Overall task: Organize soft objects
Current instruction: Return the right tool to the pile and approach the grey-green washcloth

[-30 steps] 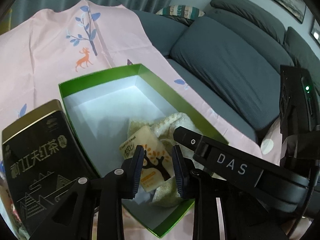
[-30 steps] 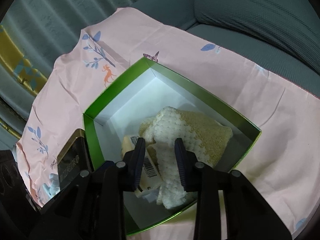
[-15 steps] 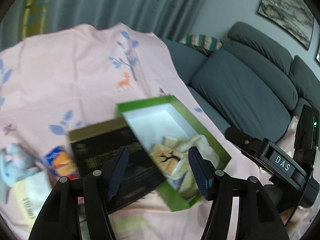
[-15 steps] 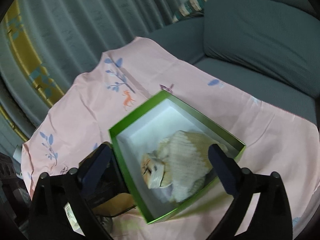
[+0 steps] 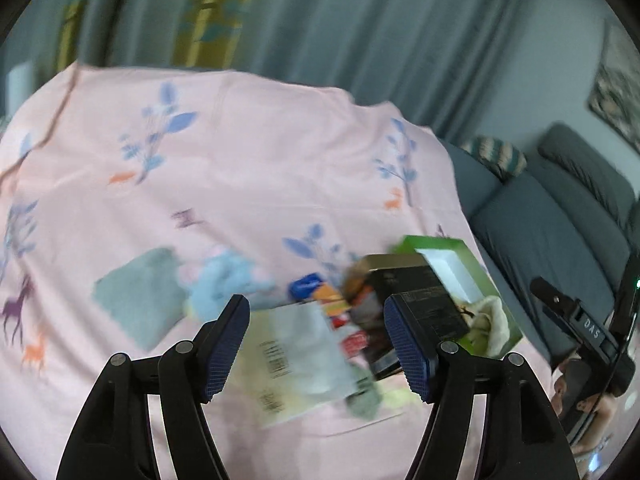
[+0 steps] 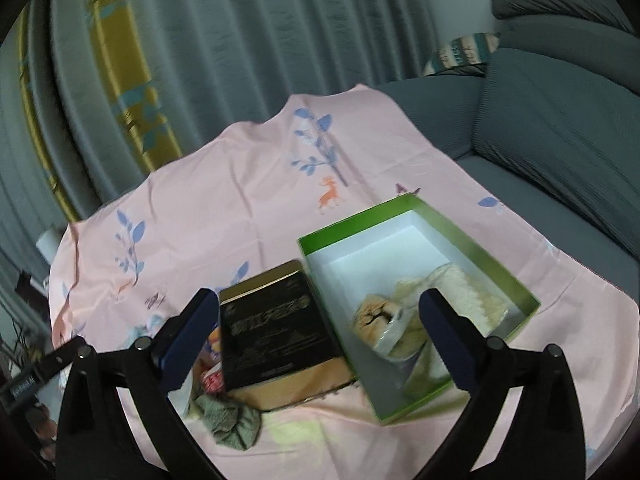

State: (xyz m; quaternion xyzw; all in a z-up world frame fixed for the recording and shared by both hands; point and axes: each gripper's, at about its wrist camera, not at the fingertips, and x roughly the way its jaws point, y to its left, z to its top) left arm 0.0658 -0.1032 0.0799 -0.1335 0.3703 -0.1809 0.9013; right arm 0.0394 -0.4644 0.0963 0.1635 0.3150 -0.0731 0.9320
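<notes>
Black gripper [image 5: 316,344] frames; blue ribbed pads [image 6: 444,344]; silver screws.

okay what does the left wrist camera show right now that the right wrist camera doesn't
Only the left wrist view: a teal cloth, a light blue fluffy item and a pale packet lying on the pink sheet.
Only the right wrist view: the cream knit cloth filling the near end of the green box.
Both: the box, the black tea tin beside it, and open, empty claws, left claw, right claw.

Dim, soft indoor light; motion blur; fisheye-warped edges, dark corners.
</notes>
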